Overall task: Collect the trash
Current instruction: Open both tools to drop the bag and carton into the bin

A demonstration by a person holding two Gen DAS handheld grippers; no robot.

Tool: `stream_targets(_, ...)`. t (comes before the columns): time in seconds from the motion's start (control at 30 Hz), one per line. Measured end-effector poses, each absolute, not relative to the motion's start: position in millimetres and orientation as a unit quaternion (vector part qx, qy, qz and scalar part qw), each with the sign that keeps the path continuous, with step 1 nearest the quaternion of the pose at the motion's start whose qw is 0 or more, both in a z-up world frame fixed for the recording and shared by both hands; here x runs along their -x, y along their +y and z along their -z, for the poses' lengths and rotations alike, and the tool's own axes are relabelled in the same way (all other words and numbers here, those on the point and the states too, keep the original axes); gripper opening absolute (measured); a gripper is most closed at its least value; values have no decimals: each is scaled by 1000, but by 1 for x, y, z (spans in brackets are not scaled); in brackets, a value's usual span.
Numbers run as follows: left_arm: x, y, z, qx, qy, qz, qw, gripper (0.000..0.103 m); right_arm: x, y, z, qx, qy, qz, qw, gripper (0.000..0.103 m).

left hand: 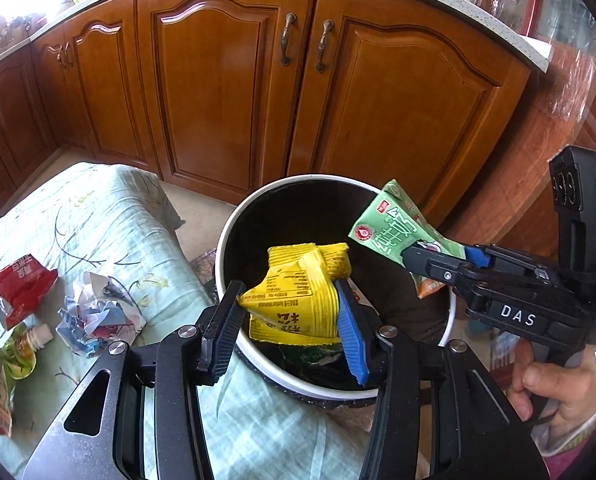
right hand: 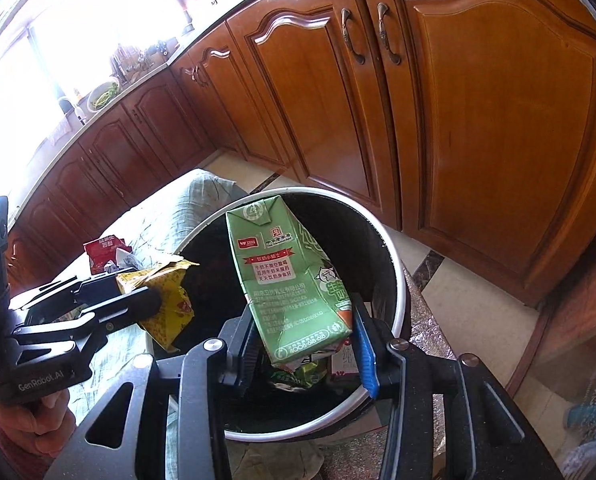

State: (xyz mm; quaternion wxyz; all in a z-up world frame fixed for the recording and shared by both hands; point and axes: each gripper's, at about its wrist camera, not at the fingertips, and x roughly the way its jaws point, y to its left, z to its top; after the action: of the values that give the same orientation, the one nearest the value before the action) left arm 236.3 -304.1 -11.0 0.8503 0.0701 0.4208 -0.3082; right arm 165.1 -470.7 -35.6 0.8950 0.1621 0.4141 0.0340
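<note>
My left gripper [left hand: 288, 300] is shut on a crumpled yellow snack packet [left hand: 298, 296], which hangs over the mouth of a black bin with a white rim [left hand: 234, 224]. Coming in from the right, my right gripper [left hand: 438, 254] is shut on a dented green milk carton [left hand: 382, 228] above the bin's right edge. In the right wrist view the carton [right hand: 294, 280] stands tilted between the right gripper's [right hand: 306, 316] fingers over the bin [right hand: 394, 256]. The left gripper [right hand: 138, 286] holds the yellow packet [right hand: 170, 300] at the left. Some trash [right hand: 298, 376] lies inside the bin.
A surface with a pale green cloth [left hand: 98, 216] left of the bin carries a red packet [left hand: 18, 288], crumpled paper [left hand: 98, 312] and a spouted pouch [left hand: 22, 344]. Wooden cabinet doors [left hand: 218, 80] stand behind the bin. A hand [left hand: 558, 392] grips the right tool.
</note>
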Motion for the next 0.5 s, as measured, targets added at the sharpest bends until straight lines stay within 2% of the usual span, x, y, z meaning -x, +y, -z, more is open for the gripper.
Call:
stream_targets(0.03, -235, -305, 11, -72, 422, 311, 848, 49, -164, -472, 36, -166, 414, -33, 894, 44)
stream_targets(0.1, -232, -306, 9, -75, 420, 311, 849, 57, -162, -475, 35, -174, 411, -32, 894, 58)
stream_targets(0.2, -228, -303, 8, -77, 413, 306, 854, 64, -154, -478, 31, -182, 397, -25, 900, 64)
stream_targets(0.33, -224, -293, 9, -65, 415, 301, 856, 65, -144, -481, 27, -199, 380, -27, 903, 65)
stream_targets(0.5, -211, -266, 9, -32, 411, 285, 865, 66, -126, -476, 21, -222, 349, -28, 910, 91)
